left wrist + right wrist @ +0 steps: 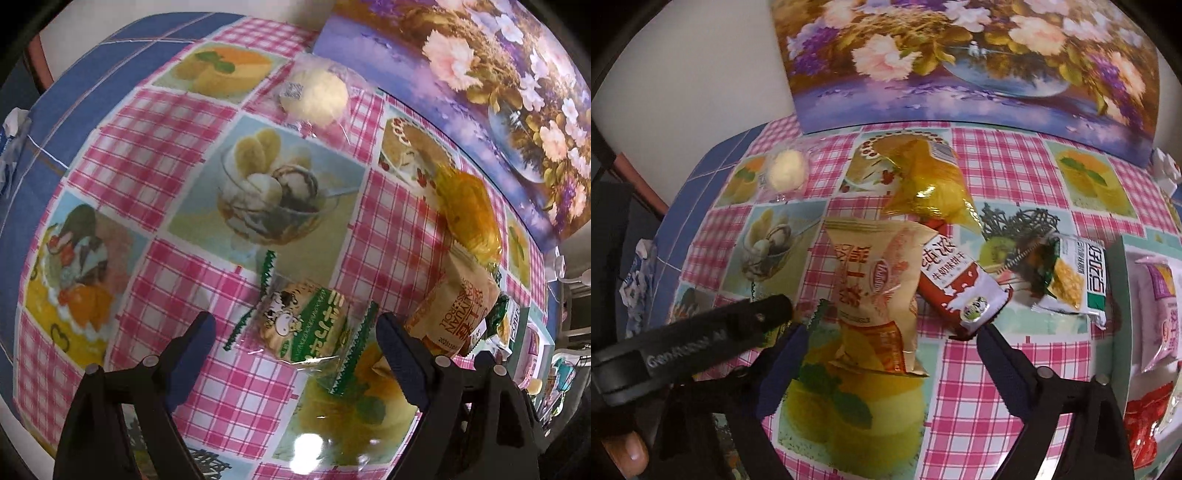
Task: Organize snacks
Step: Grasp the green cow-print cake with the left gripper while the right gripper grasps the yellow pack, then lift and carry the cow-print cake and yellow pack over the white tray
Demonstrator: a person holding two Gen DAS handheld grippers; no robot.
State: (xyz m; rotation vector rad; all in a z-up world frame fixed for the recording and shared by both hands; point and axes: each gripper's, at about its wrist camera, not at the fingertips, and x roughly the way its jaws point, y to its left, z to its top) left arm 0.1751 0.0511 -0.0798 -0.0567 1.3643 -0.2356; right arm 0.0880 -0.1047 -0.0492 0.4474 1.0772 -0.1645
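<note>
Checked pink tablecloth with dessert prints (1008, 354) fills both views. Floral painting (960, 55) stands along the top of the right wrist view, upper right in the left wrist view (498, 92). Teal box (1117, 317) at the right edge, a pink pack and a red pack inside it.

Right gripper (890, 345) at the bottom, fingers spread apart, nothing pinched; the beige egg-roll bag (875, 291) lies flat at centre with its lower end between the tips. Left gripper (295, 336) at the bottom of its own view, fingers spread, the small cow-print cookie pack (306, 325) lying on the cloth between them, pads not pressing it.

Yellow crinkly bag (931, 184) above centre. Red-and-white milk biscuit pack (960, 288) just right of the beige bag. Green-and-white corn snack pack (1071, 280) centre right. Clear-wrapped white round bun (786, 170) upper left.
</note>
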